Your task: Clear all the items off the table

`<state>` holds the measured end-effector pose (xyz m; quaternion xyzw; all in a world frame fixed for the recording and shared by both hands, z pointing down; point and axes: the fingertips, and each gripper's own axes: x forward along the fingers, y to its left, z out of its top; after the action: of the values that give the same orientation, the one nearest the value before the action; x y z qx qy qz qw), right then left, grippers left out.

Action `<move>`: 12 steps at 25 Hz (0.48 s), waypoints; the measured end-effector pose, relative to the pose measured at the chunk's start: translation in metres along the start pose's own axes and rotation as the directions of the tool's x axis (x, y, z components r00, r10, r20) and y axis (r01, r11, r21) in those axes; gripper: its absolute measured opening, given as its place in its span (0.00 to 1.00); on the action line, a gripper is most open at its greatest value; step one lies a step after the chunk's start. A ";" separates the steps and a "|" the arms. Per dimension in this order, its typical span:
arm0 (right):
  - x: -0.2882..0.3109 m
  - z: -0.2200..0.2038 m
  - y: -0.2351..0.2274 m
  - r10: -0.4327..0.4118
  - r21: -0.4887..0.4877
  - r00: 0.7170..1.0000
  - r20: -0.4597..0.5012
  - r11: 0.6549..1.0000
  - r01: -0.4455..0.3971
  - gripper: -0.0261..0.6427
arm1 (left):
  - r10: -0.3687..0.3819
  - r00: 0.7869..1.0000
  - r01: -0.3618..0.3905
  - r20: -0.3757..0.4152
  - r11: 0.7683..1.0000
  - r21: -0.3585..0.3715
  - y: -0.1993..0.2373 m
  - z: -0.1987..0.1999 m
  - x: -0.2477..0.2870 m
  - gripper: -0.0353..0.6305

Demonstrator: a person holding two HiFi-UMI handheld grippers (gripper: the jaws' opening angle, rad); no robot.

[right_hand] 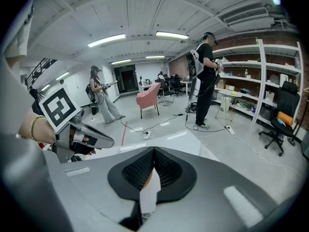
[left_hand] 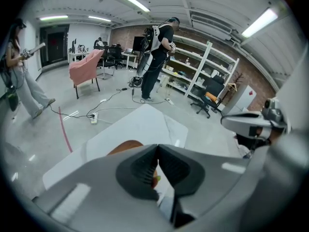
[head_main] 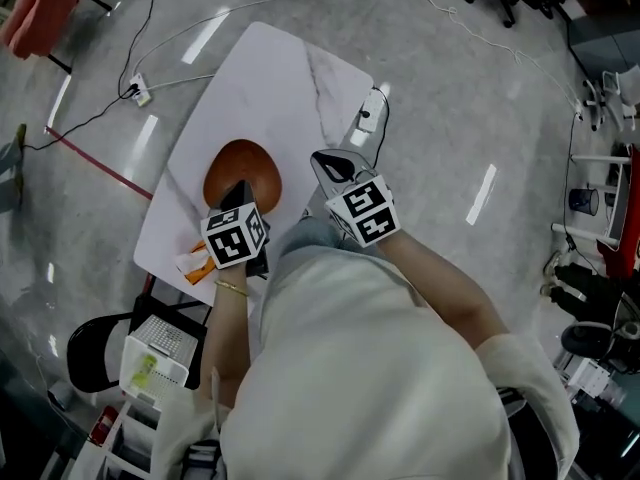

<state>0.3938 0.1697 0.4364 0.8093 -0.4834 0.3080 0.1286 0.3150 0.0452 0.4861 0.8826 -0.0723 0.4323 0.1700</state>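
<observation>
**— Where's the dish relative to your fingers?**

— The brown dish [head_main: 243, 171] lies on the near half of the white table [head_main: 285, 73]. My left gripper [head_main: 240, 190] points down at its near rim; from the head view the tip overlaps that rim. My right gripper [head_main: 324, 159] is off to the dish's right, clear of it, above the table's near right edge.

**— Holding anything?**

— No. In the left gripper view my left gripper [left_hand: 158, 149] has its ribbed pads [left_hand: 145, 170] pressed together with nothing between them. In the right gripper view my right gripper [right_hand: 153, 151] is closed the same way, on nothing.

**— What does the dish look like?**

— It is oval, shallow and glossy, reddish-brown with a lighter orange sheen. It looks bare inside. An orange-and-white packet [head_main: 196, 263] lies at the table's near left edge, just beside my left gripper.

**— What can't you make out?**

— I can't tell whether my left tip touches the rim or hangs above it. In the left gripper view the jaws cover most of the dish [left_hand: 126, 146], and only an arc shows above them. A small green speck [left_hand: 156, 179] shows below the pads, and I can't say what it is. In the right gripper view a white strip with an orange sliver shows under the closed pads; it may be the table and dish beyond, but I'm unsure. My own body cuts off the table's near edge in the head view.
</observation>
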 end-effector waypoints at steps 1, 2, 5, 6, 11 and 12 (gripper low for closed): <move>0.004 0.002 0.000 0.012 -0.009 1.000 -0.004 1.000 -0.012 0.04 | 0.007 1.000 -0.007 0.002 1.000 -0.007 0.002 0.001 0.002 0.07; 0.008 0.003 0.001 0.022 -0.016 1.000 -0.006 1.000 -0.022 0.04 | 0.013 1.000 -0.013 0.004 1.000 -0.015 0.004 0.002 0.004 0.07; 0.021 0.008 0.004 0.063 -0.042 0.998 -0.022 0.997 -0.064 0.04 | 0.040 0.999 -0.039 0.009 0.998 -0.051 0.013 0.001 0.006 0.07; 0.026 0.009 0.006 0.083 -0.055 0.996 -0.030 0.995 -0.084 0.04 | 0.053 0.999 -0.052 0.011 0.996 -0.067 0.016 -0.001 0.005 0.07; 0.050 0.011 0.017 0.188 -0.125 0.977 -0.098 0.972 -0.199 0.05 | 0.119 0.993 -0.116 0.009 0.980 -0.164 0.030 -0.014 -0.004 0.07; 0.055 0.012 0.019 0.209 -0.140 0.971 -0.114 0.964 -0.224 0.06 | 0.136 0.991 -0.132 0.009 0.973 -0.192 0.035 -0.018 -0.005 0.07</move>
<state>0.4004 0.1152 0.4602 0.7232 -0.5843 0.3218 0.1791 0.2888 0.0195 0.5004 0.8601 -0.1745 0.4241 0.2234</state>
